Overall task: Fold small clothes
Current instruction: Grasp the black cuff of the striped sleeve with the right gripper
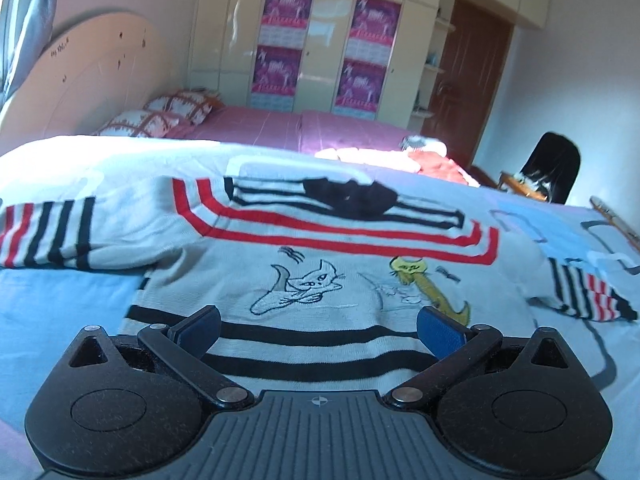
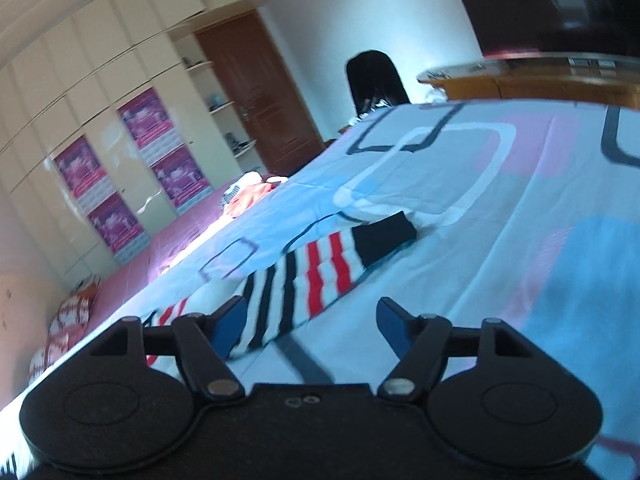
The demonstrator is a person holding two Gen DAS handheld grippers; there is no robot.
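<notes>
A small white sweater (image 1: 320, 248) with red and black stripes and cat drawings lies flat, front up, on the blue patterned sheet (image 1: 60, 320). Its sleeves spread to the left (image 1: 52, 232) and right (image 1: 580, 292). My left gripper (image 1: 319, 320) hovers open over the striped hem, with only cloth showing below the blue pads. In the right wrist view, the right sleeve (image 2: 316, 268) runs out across the sheet (image 2: 520, 240), dark cuff farthest away. My right gripper (image 2: 312, 308) is open and tilted. Its left finger (image 2: 230, 324) overlaps the sleeve's near edge, and the pads do not press it.
Beyond the sheet, a pink bed (image 1: 260, 124) holds patterned pillows (image 1: 160, 116) and a pile of red and white clothes (image 1: 432, 160). A cream wardrobe (image 1: 320, 40) with posters lines the far wall. A dark chair (image 1: 556, 168) and a wooden table (image 2: 540, 80) stand to the right.
</notes>
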